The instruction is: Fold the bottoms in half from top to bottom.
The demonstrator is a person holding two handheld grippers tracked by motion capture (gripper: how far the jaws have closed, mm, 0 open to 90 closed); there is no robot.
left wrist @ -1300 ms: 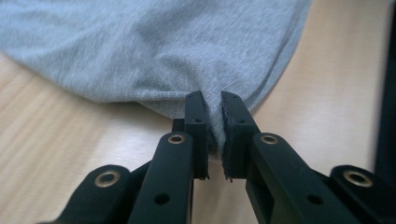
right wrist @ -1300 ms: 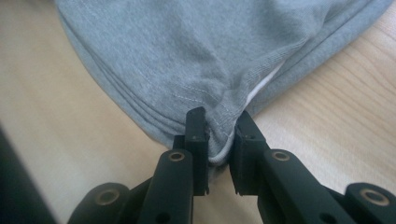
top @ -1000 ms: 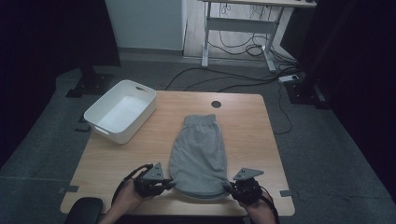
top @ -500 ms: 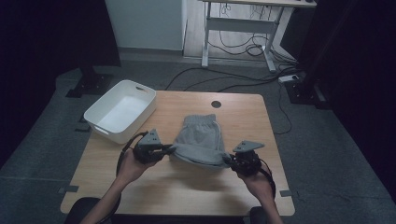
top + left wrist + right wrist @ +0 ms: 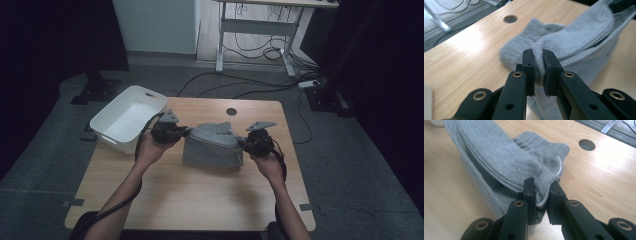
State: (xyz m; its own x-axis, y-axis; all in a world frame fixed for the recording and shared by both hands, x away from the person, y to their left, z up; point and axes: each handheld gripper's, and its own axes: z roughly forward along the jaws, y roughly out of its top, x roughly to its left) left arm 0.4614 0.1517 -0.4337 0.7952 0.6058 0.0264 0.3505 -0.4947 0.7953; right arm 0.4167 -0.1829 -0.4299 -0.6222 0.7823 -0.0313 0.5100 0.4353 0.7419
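A: Item one, surface (image 5: pixel 200 200): wooden, with a white bin (image 5: pixel 127 120) left of the grey shorts (image 5: pixel 215 147).

B: Shorts: mid-surface, near edge lifted, stretched crosswise between both claws; far part seemingly resting down.

A: Left claw (image 5: pixel 538 72): clamped on the left corner. Right claw (image 5: pixel 541 195): clamped on the right corner.

B: Fold runs forward, away from both hands alike.

Left tool (image 5: pixel 186 132) clamped, raised; right tool (image 5: pixel 243 143) clamped, raised.
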